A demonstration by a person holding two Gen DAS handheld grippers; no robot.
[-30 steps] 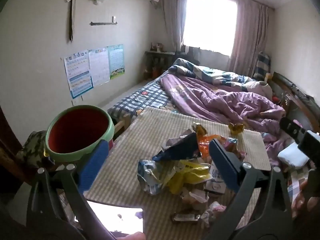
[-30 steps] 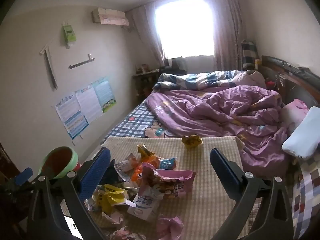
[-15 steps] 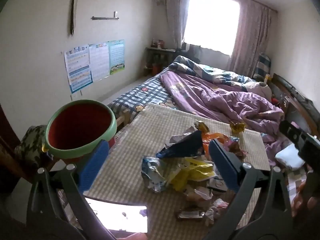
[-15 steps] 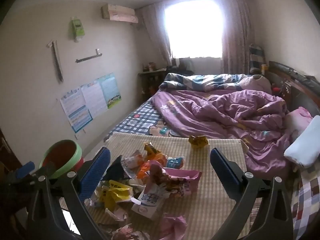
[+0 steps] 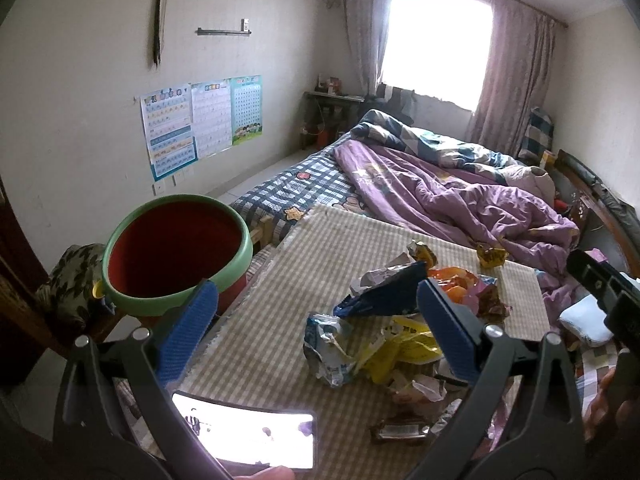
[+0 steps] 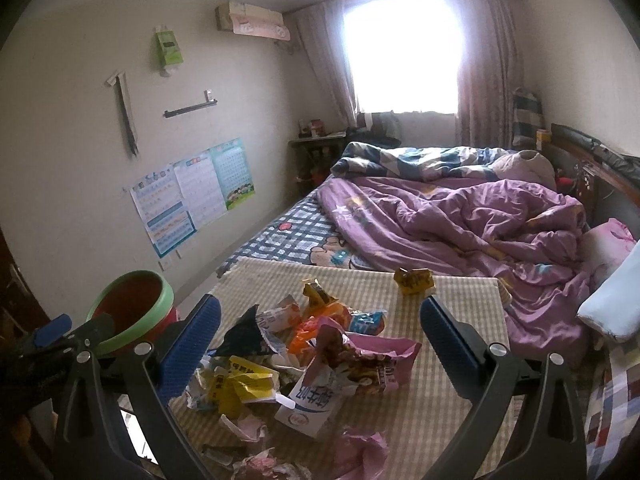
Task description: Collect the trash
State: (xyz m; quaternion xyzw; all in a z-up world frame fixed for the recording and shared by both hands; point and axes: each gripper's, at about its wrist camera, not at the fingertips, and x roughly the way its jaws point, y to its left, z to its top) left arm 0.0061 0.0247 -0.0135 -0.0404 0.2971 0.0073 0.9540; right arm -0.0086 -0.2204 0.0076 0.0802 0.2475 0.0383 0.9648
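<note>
A heap of crumpled wrappers lies on a checked mat on the bed; it also shows in the right wrist view. A lone yellow wrapper sits apart near the mat's far edge. A red bin with a green rim stands left of the mat, also seen from the right wrist. My left gripper is open and empty, above the mat's near left. My right gripper is open and empty, above the heap.
A lit phone lies at the mat's near edge. A rumpled purple quilt covers the bed beyond the mat. A white pillow lies at right. Posters hang on the left wall.
Both grippers have risen and tilted a little, so the heap and bin sit lower in view. Both stay open and empty.
</note>
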